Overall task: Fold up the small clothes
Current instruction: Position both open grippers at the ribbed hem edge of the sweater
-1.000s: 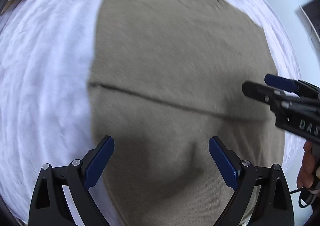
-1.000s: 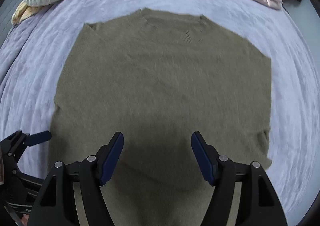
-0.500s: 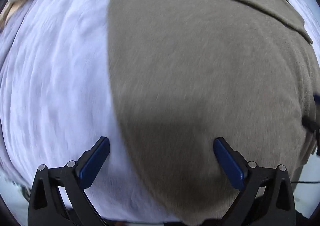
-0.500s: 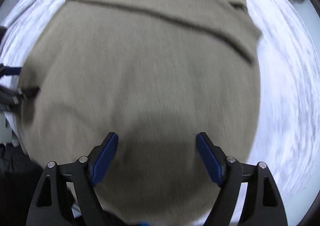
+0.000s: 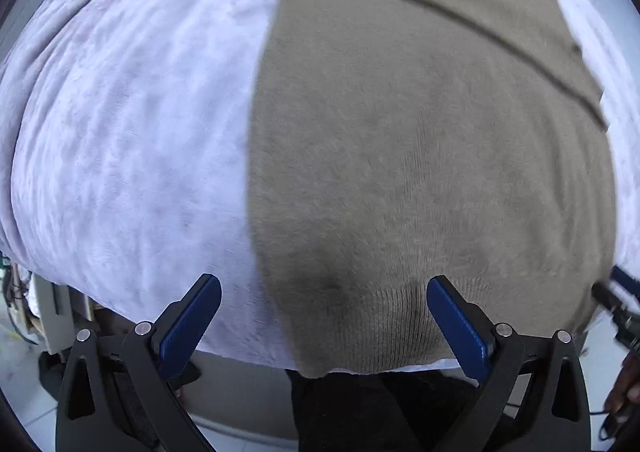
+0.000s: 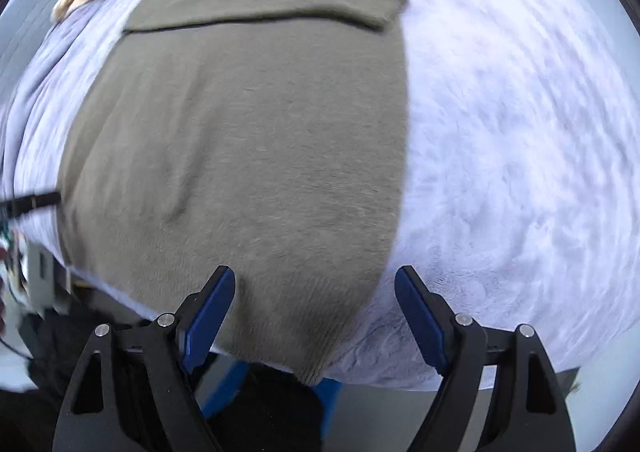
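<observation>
Lying flat on the bed's fuzzy pale-lilac blanket (image 5: pixel 120 131), the olive knit sweater (image 5: pixel 420 151) shows a ribbed hem at the near edge and a folded band across its far end. The left hand-held gripper (image 5: pixel 324 326) hovers over the hem's left corner, blue pads spread wide, gripping nothing. The right hand-held gripper (image 6: pixel 314 322) is equally wide apart over the right corner, empty.

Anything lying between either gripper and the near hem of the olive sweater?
Nothing visible. The left gripper and right gripper are both open just short of the olive sweater, straddling its near corners on the lavender blanket, with no other item between.
</observation>
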